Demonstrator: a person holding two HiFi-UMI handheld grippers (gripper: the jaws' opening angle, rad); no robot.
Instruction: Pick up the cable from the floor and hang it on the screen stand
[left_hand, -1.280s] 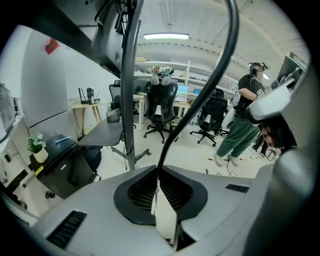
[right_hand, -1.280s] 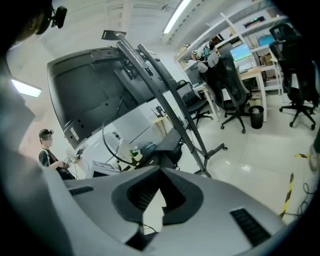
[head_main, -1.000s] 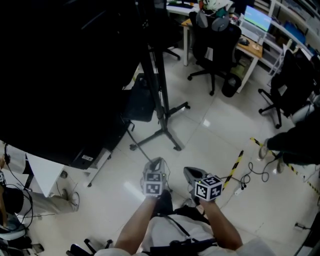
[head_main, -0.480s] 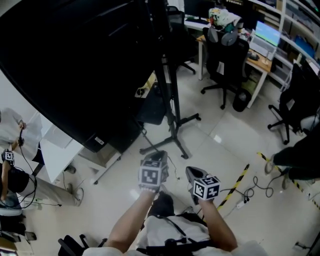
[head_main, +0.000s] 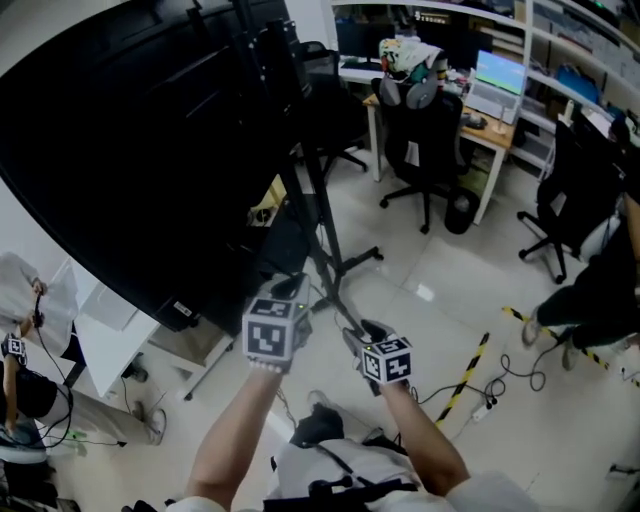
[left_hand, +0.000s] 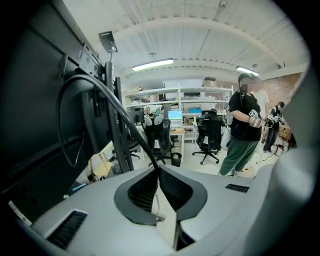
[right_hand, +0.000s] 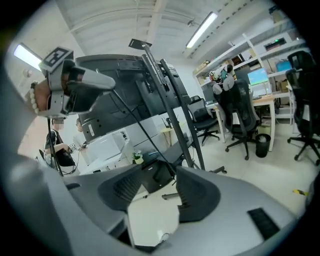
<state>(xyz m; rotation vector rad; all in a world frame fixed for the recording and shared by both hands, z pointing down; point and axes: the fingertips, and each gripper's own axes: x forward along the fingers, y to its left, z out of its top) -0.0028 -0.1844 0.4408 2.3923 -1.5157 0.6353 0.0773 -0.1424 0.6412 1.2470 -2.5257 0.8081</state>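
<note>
A thin black cable (left_hand: 115, 102) rises from my left gripper (left_hand: 159, 170), which is shut on it, and loops up by the back of the big black screen (head_main: 130, 150). In the head view the left gripper (head_main: 292, 298) is held up close to the screen stand's pole (head_main: 315, 215). My right gripper (head_main: 362, 332) sits just right of it, lower. Its jaws are opening: in the right gripper view (right_hand: 160, 175) they stand wide apart. The cable (right_hand: 145, 135) runs down from the left gripper (right_hand: 102, 80) and passes between them, untouched by the pads.
The stand's legs (head_main: 355, 262) spread over the tiled floor. Office chairs (head_main: 425, 120) and a desk with a monitor (head_main: 497, 75) stand behind. A person (head_main: 600, 280) is at the right, another (head_main: 20, 370) at the lower left. Yellow-black tape (head_main: 468, 365) and a power strip (head_main: 490, 400) lie on the floor.
Both grippers have risen and moved toward the stand's pole, the left one higher. The right gripper's jaws have gone from shut to wide apart.
</note>
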